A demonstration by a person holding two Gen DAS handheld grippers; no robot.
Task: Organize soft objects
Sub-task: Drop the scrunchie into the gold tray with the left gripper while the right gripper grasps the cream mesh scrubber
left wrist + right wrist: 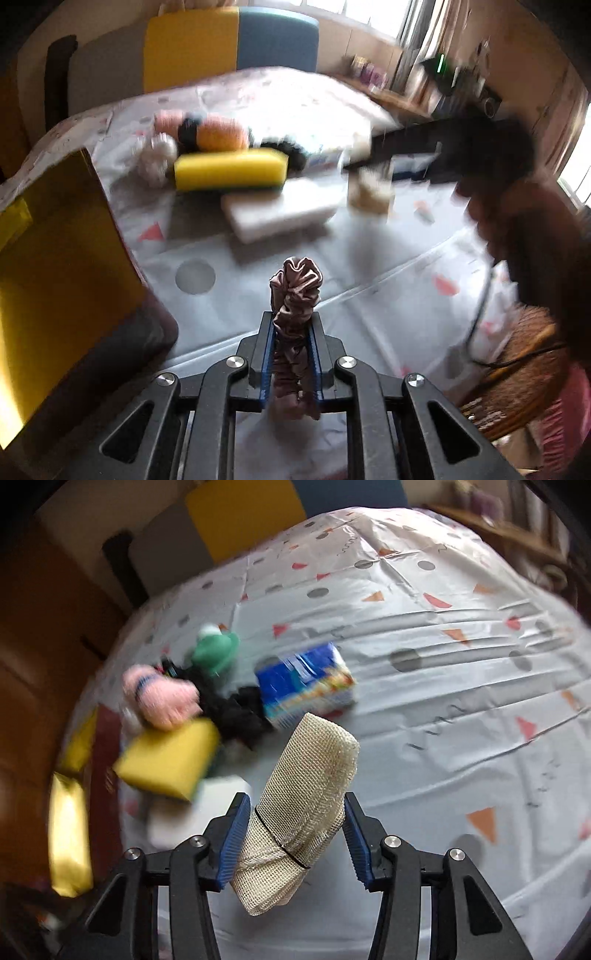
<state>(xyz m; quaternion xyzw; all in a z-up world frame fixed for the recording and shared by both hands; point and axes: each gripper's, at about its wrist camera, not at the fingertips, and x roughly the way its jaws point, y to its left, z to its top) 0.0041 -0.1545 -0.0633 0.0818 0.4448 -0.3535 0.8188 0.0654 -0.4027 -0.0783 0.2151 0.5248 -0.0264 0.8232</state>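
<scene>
Left wrist view: left gripper (292,354) pinched nearly closed on a mauve scrunchie (295,317), which sticks up past the fingertips. To its left, close by, an open yellow box (62,258), likely the bin for sorting. Ahead, well apart: yellow sponge (229,170), white foam block (280,210) just in front of it, yarn balls (218,133) behind. Right of those, the other gripper (461,147) shows as a dark blur. Right wrist view: right gripper (297,830) spread fairly wide around a beige mesh roll (306,805) bound by a black band; left pad touches the roll, right pad seems just clear, so whether the grip is firm I cannot tell. Ahead-left lies the pile; a blue packet (306,683) straight ahead on the tablecloth (443,701). Judgement: both items are mid-carry; next move likely calls for swinging the scrunchie left over the box and letting go. Motion blur smears the pile; box interior is cut off.
</scene>
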